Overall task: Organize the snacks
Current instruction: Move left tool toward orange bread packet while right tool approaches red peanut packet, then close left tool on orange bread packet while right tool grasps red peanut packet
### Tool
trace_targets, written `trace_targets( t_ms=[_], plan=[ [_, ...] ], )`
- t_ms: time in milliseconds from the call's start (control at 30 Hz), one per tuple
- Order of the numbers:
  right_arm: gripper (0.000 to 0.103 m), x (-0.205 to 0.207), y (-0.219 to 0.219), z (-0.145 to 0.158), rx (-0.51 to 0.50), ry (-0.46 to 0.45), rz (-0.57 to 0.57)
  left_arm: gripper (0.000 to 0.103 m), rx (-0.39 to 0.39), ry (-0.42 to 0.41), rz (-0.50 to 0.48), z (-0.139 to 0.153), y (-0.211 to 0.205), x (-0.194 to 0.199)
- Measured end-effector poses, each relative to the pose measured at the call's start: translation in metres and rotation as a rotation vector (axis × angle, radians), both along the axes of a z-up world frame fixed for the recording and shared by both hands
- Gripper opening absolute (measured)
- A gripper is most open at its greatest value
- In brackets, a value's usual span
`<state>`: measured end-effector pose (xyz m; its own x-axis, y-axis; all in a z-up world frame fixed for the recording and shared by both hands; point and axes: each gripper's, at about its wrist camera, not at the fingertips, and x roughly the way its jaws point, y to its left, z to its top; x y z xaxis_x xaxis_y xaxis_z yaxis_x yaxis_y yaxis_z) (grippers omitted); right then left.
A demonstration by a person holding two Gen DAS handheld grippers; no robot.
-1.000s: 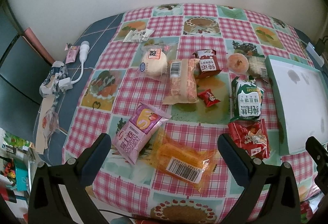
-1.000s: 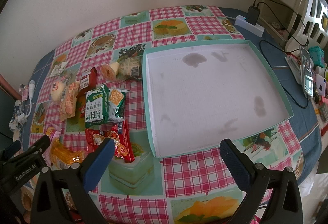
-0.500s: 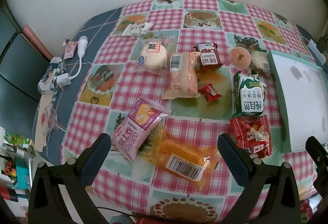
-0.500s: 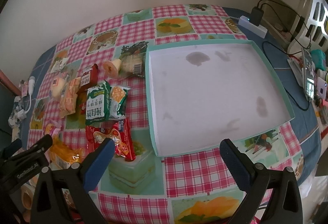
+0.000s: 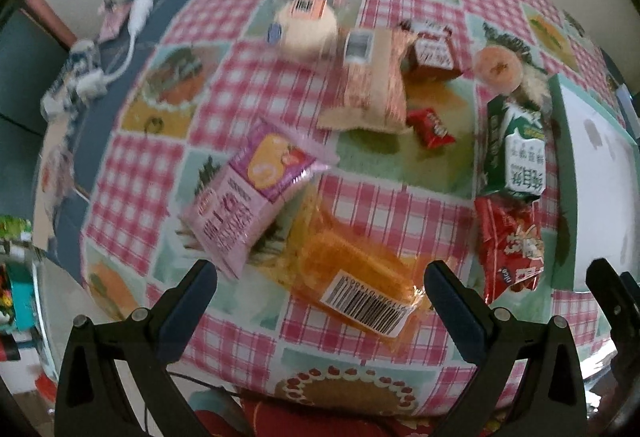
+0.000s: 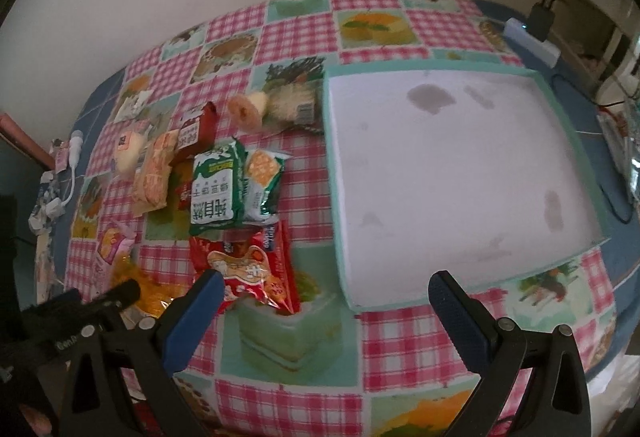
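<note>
Several snack packets lie on the checked tablecloth. An orange packet (image 5: 356, 277) with a barcode lies just ahead of my open, empty left gripper (image 5: 320, 297). A pink packet (image 5: 248, 197) lies to its left, a red packet (image 5: 510, 245) and a green biscuit packet (image 5: 516, 153) to its right. My right gripper (image 6: 326, 301) is open and empty above the near edge, between the red packet (image 6: 248, 265) and the teal-rimmed white tray (image 6: 336, 173). The green biscuit packet (image 6: 216, 185) lies left of the tray.
A round bun (image 5: 306, 25), a beige packet (image 5: 372, 77), a small red sweet (image 5: 430, 123) and a jelly cup (image 5: 498, 67) lie farther back. A white cable and plug (image 5: 132, 25) lie at the table's left edge. A power strip (image 6: 530, 39) sits behind the tray.
Both grippers have moved lower and closer to the table; the snacks look larger. The left one now sits nearer the orange packet. Nothing was grasped.
</note>
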<state>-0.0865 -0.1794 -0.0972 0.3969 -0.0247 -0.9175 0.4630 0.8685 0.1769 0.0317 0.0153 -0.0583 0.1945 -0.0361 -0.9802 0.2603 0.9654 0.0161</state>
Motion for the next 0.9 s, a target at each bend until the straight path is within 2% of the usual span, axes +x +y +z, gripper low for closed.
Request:
trace_targets(
  t_ms=[100, 233, 400, 633, 767, 900],
  plan=[
    [0.103, 0.009, 0.003, -0.005, -0.006, 0.011, 0.014, 0.103, -0.003, 0.039, 0.013, -0.007, 0.002, 0.000],
    [0.103, 0.021, 0.012, -0.012, 0.044, 0.021, 0.063, 0.103, -0.026, 0.062, -0.004, -0.020, 0.000, 0.002],
    [0.096, 0.029, 0.023, -0.017, 0.052, 0.031, 0.108, 0.102, -0.027, 0.076, -0.009, -0.037, -0.002, 0.004],
    [0.087, 0.036, 0.032, -0.024, 0.068, 0.054, 0.148, 0.082, -0.061, 0.105, -0.014, -0.060, -0.012, 0.009],
    [0.081, 0.040, 0.036, -0.031, 0.072, 0.080, 0.162, 0.079, -0.079, 0.127, -0.005, -0.069, -0.011, 0.012],
    [0.080, 0.045, 0.038, -0.040, 0.084, 0.104, 0.166, 0.079, -0.114, 0.167, 0.020, -0.078, -0.004, 0.020]
  ],
)
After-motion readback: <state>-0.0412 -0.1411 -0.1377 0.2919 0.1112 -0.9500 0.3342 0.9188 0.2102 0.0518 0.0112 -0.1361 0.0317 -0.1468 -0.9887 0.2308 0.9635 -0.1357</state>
